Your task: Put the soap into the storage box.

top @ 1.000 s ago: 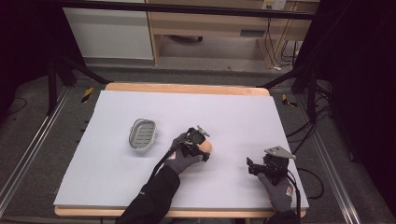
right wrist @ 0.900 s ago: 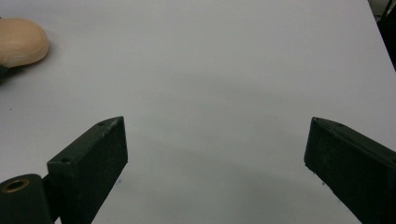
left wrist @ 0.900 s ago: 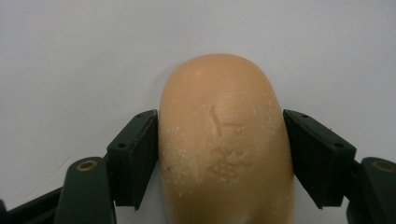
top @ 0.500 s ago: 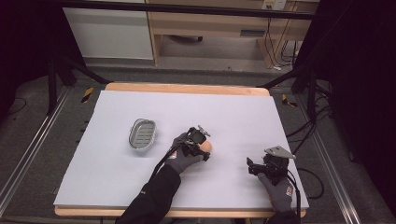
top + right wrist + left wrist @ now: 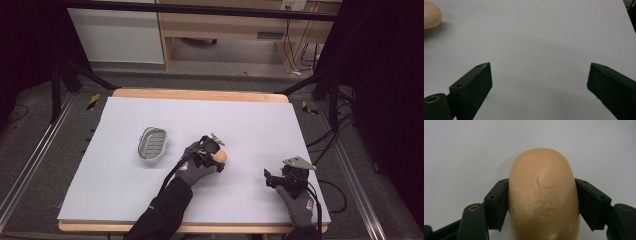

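A tan oval bar of soap [image 5: 543, 197] lies on the white table sheet near its middle [image 5: 221, 157]. My left gripper [image 5: 212, 155] is shut on the soap, one black jaw pressed against each long side; in the left gripper view the gripper [image 5: 541, 205] straddles the bar. A grey metal soap dish [image 5: 152, 143] sits empty to the left of that hand. My right gripper [image 5: 274, 180] rests low at the front right, and its jaws [image 5: 539, 85] stand wide open over bare sheet. The soap's end [image 5: 431, 15] shows at the far upper left of the right gripper view.
The white sheet [image 5: 250, 125] covers a wooden table whose back edge [image 5: 200, 94] shows. Black frame posts and floor rails flank the table, and cables [image 5: 330, 190] trail at the right. A cabinet and a shelf stand behind.
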Available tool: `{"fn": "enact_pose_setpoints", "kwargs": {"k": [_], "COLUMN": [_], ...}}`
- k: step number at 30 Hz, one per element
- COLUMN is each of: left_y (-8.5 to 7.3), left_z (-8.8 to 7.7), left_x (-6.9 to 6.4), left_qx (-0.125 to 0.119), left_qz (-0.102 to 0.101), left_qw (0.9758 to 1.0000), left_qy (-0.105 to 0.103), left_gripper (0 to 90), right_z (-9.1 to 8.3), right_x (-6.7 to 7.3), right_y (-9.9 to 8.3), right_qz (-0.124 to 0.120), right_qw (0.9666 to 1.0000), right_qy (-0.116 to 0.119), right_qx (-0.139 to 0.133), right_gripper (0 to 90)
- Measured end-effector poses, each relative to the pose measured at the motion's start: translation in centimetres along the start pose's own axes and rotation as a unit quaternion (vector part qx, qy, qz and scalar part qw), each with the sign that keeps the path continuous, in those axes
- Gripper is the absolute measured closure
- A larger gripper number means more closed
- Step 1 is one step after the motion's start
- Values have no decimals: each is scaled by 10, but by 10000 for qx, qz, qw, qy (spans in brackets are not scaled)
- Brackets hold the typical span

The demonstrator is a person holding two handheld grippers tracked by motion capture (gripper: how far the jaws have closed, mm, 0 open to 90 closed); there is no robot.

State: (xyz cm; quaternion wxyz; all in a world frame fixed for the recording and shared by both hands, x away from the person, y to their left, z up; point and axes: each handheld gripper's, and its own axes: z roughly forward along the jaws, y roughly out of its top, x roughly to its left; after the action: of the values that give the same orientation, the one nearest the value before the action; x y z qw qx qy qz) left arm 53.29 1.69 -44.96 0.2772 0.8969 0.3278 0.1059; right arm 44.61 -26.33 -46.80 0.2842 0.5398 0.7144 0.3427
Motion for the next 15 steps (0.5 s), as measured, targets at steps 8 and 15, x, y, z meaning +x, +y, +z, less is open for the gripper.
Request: {"fn": "enact_pose_setpoints", "kwargs": {"k": [8,15], "left_y": [-4,-10], "left_z": [-26,-44], "left_x": [2,5], "left_qx": [-258,-351], "left_qz": [-77,-96], "left_qw": [9996,9993], "left_qy": [2,46], "left_gripper": [314,315], "right_z": [-1,-1], "right_x": [0,0], "right_y": [0,0], "right_qz": [21,15], "right_qw": [10000,10000], "right_qy": [-9,-13], "right_qx": [-20,-21], "right_gripper": [62,61]}}
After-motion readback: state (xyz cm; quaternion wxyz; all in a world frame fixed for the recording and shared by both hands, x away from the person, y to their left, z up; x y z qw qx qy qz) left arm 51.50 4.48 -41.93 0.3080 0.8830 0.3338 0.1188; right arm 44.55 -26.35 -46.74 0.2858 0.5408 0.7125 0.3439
